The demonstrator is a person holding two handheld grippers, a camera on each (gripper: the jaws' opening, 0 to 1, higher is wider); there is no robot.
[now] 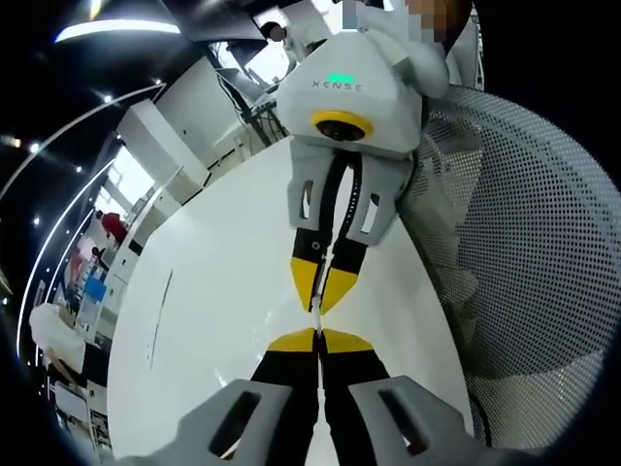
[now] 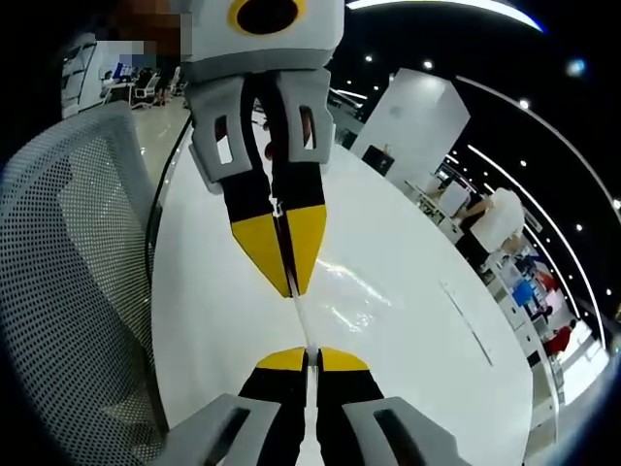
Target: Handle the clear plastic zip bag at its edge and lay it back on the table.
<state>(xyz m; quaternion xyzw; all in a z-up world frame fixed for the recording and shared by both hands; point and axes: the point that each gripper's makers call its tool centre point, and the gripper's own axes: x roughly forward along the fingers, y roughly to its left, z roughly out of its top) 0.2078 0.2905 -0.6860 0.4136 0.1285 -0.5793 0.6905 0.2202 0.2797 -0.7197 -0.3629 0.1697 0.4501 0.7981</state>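
Note:
The clear plastic zip bag (image 1: 317,316) is held up edge-on over the white table (image 1: 213,320), showing as a thin pale line between two pairs of yellow tips. My left gripper (image 1: 318,338) is shut on its near end. My right gripper (image 1: 323,283) reaches in from the top, facing mine, and is shut on the far end. In the right gripper view, the bag (image 2: 304,325) runs from my right gripper (image 2: 306,357) up to the left gripper (image 2: 289,272), with a glossy sheen just to its right over the table (image 2: 408,369).
A white mesh chair (image 1: 524,243) stands close against the table's edge (image 2: 68,272). A thin dark seam (image 1: 160,316) crosses the tabletop (image 2: 466,325). Office desks and people lie far behind the table.

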